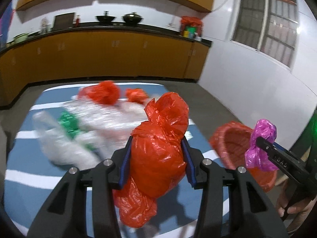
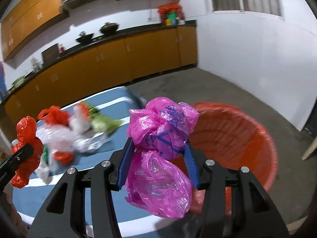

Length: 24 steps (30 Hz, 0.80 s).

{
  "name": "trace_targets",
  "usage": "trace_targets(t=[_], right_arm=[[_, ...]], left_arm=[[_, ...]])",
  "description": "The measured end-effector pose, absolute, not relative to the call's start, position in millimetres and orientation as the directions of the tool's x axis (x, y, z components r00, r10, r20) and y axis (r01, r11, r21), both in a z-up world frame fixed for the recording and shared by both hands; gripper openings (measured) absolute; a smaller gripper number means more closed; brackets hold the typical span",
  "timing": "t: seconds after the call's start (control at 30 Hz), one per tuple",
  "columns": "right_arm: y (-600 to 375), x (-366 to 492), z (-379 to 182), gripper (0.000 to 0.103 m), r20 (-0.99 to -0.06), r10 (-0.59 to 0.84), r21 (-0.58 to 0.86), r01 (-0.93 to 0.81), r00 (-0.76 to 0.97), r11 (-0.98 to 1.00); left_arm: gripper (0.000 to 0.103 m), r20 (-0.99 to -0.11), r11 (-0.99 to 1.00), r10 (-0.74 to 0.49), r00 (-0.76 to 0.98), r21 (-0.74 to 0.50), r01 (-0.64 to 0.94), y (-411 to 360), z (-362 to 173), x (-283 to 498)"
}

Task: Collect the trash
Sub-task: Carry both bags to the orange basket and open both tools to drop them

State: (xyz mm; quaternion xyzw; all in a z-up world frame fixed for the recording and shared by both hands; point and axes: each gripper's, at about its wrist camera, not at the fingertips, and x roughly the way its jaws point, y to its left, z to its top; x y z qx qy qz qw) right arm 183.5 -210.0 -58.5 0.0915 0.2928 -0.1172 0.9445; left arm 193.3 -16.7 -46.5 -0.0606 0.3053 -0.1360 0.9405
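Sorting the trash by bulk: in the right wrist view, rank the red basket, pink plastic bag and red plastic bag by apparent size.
1. Red basket
2. Pink plastic bag, though nearness to the camera enlarges it
3. Red plastic bag, partly cut off at the picture's edge

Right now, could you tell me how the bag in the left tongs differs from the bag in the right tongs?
The red bag in the left tongs is plain; the pink bag in the right tongs carries blue printing. The pink bag is beside the orange bin; the red bag is over the blue table. Both are crumpled plastic, clamped.
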Motion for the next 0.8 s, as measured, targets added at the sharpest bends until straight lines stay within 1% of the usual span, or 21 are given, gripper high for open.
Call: trace_targets(t=[0.13,0.27,0.5,0.8], right_arm=[[-240.3,170.8,-51.5,0.050,-0.557,-0.268,0.054,0.357,0.786,0.933],[-266.9,161.3,-49.5,0.050,-0.557,-0.321,0.047,0.415,0.766,0.908],[-290.8,157.0,-52.4,0.050,-0.569,-0.333,0.078,0.453,0.752,0.888],[-305.9,160.7,-50.7,0.050,-0.570,-0.313,0.112,0.449,0.760,0.886]], left_arm=[[0.045,-0.556,0.930,-0.367,0.746,-0.196,0.311,-65.8,-43.9,206.1],[0.045,-0.560,0.897,-0.434,0.706,-0.195,0.397,-111.8,-46.6,218.1],[0.045,-0.579,0.835,-0.522,0.627,-0.199,0.513,-182.5,-57.8,232.8],[0.045,-0.608,0.791,-0.569,0.553,-0.223,0.570,-225.5,-71.2,250.8]])
